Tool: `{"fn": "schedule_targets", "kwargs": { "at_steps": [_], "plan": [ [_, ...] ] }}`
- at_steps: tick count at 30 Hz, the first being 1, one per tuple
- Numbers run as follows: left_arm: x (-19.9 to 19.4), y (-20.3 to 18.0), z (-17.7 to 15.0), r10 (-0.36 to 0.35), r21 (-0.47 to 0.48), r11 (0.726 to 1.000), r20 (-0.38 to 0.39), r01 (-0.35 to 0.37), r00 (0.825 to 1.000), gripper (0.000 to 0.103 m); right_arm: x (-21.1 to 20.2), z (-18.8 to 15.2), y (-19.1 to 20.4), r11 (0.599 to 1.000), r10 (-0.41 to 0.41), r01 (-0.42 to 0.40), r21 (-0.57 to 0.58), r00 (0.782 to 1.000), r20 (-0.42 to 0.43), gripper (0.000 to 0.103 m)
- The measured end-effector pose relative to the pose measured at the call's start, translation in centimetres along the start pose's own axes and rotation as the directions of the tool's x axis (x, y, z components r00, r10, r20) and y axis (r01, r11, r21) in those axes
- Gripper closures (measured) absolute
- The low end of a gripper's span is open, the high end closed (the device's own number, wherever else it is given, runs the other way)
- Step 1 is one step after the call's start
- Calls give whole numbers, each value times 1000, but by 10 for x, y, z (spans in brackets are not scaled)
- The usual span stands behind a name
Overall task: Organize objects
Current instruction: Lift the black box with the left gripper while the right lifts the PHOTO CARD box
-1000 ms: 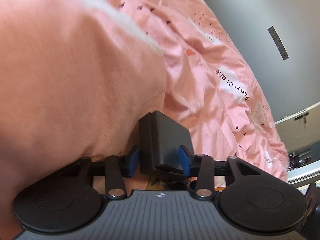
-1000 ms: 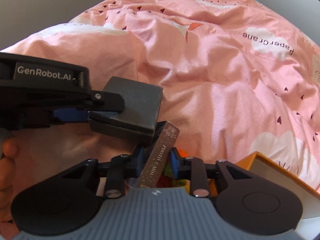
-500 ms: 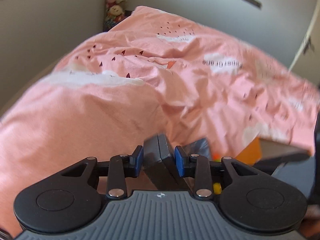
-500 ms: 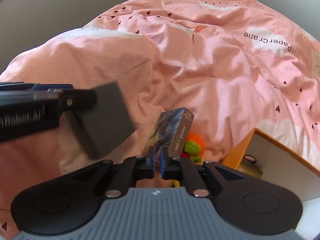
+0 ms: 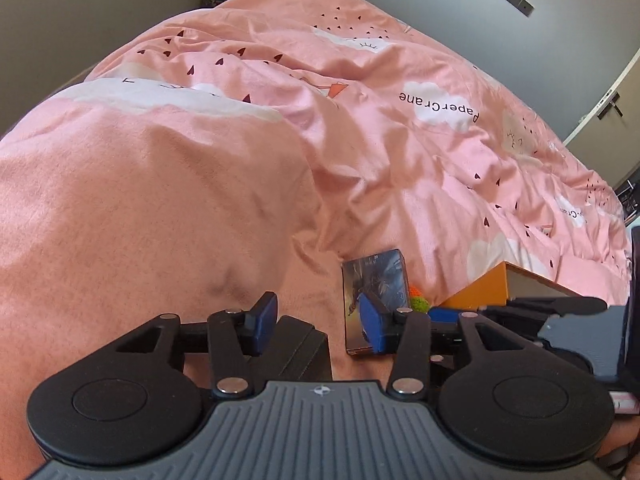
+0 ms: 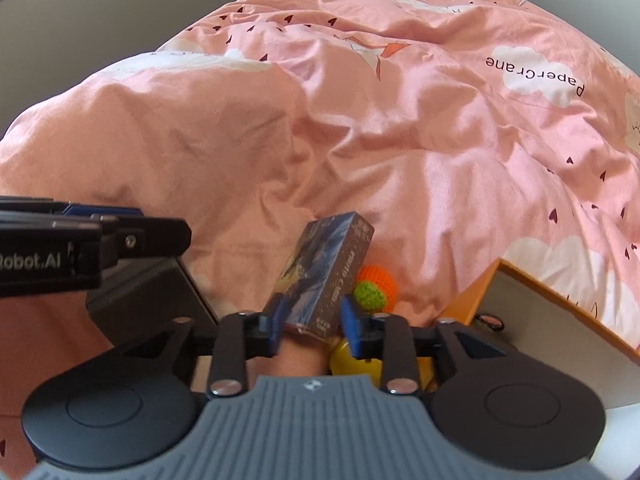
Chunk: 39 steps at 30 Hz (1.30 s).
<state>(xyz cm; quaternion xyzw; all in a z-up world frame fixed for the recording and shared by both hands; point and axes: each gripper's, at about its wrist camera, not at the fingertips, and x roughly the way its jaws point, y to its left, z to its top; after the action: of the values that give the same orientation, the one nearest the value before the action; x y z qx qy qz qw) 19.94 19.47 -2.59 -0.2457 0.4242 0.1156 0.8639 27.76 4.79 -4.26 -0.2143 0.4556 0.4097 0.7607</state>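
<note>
My left gripper point(image 5: 318, 324) is open; a dark grey box point(image 5: 304, 350) lies on the bed just below and between its fingers, also seen under that gripper in the right wrist view point(image 6: 152, 300). A blue photo card box point(image 6: 326, 274) stands tilted on the bed between the open fingers of my right gripper point(image 6: 312, 322); whether the pads touch it I cannot tell. The card box also shows in the left wrist view point(image 5: 374, 288). An orange and green crocheted toy point(image 6: 374, 286) lies right of the card box.
An orange-walled open box point(image 6: 472, 296) sits at lower right with small items inside. A yellow object point(image 6: 352, 364) lies under the right gripper. A rumpled pink duvet point(image 6: 400, 120) covers the bed; a raised fold point(image 5: 140, 200) rises on the left. Grey walls stand behind.
My left gripper has opened and let go of the dark grey box, which now lies on the bed. My right gripper has opened around the card box, which now stands on the bed.
</note>
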Motion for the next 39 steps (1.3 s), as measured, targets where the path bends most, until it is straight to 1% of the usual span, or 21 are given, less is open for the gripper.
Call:
{"fn": "schedule_targets", "kwargs": {
  "at_steps": [2, 3, 6, 11, 14, 17, 19, 22, 24, 26, 27, 29, 31, 33, 35, 39],
  "plan": [
    [1, -4, 1, 27, 49, 998, -26, -26, 999, 45, 3, 6, -1, 1000, 1, -1, 0, 1000, 1, 62],
    [3, -7, 2, 47, 91, 995, -52, -42, 998, 44, 5, 8, -2, 1000, -1, 1, 0, 1000, -1, 62],
    [8, -13, -1, 70, 192, 980, -119, -46, 990, 38, 12, 15, -8, 1000, 6, -6, 12, 1000, -18, 62],
    [17, -14, -9, 126, 271, 960, -184, -73, 975, 35, 22, 24, -12, 1000, 19, -18, 24, 999, -48, 61],
    [23, -16, -14, 141, 305, 950, -217, -70, 966, 34, 30, 28, -14, 1000, 16, -14, 27, 997, -72, 61],
    [26, -16, -17, 149, 312, 947, -229, -72, 962, 34, 39, 31, -15, 999, 12, -8, 34, 995, -96, 61],
    [27, -15, -17, 155, 310, 948, -237, -77, 959, 41, 45, 33, -17, 999, 20, -15, 49, 994, -105, 61],
    [26, -15, -16, 143, 300, 952, -246, -65, 959, 47, 47, 34, -19, 997, 31, -24, 71, 995, -99, 59],
    [24, -15, -16, 130, 287, 956, -253, -54, 959, 51, 44, 34, -20, 995, 42, -34, 97, 995, -91, 62],
    [22, -15, -15, 119, 273, 961, -256, -46, 959, 54, 40, 33, -20, 992, 65, -56, 116, 995, -80, 71],
    [21, -15, -15, 112, 266, 963, -258, -41, 960, 55, 38, 33, -19, 989, 87, -77, 125, 993, -75, 73],
    [19, -15, -15, 99, 258, 966, -263, -29, 960, 57, 39, 32, -17, 982, 138, -125, 144, 988, -77, 74],
    [19, -13, -16, 93, 251, 968, -264, -25, 960, 57, 44, 31, -13, 981, 137, -123, 150, 987, -85, 73],
    [18, -10, -17, 86, 232, 972, -256, -26, 963, 58, 48, 31, -11, 982, 117, -103, 158, 990, -82, 74],
    [13, -7, -18, 73, 212, 977, -232, -23, 970, 60, 46, 29, -12, 978, 119, -105, 178, 990, -72, 76],
    [0, -3, -15, 26, 162, 987, -196, 6, 980, 62, 18, 22, -8, 984, 113, -111, 138, 994, -10, 79]
  ]
}}
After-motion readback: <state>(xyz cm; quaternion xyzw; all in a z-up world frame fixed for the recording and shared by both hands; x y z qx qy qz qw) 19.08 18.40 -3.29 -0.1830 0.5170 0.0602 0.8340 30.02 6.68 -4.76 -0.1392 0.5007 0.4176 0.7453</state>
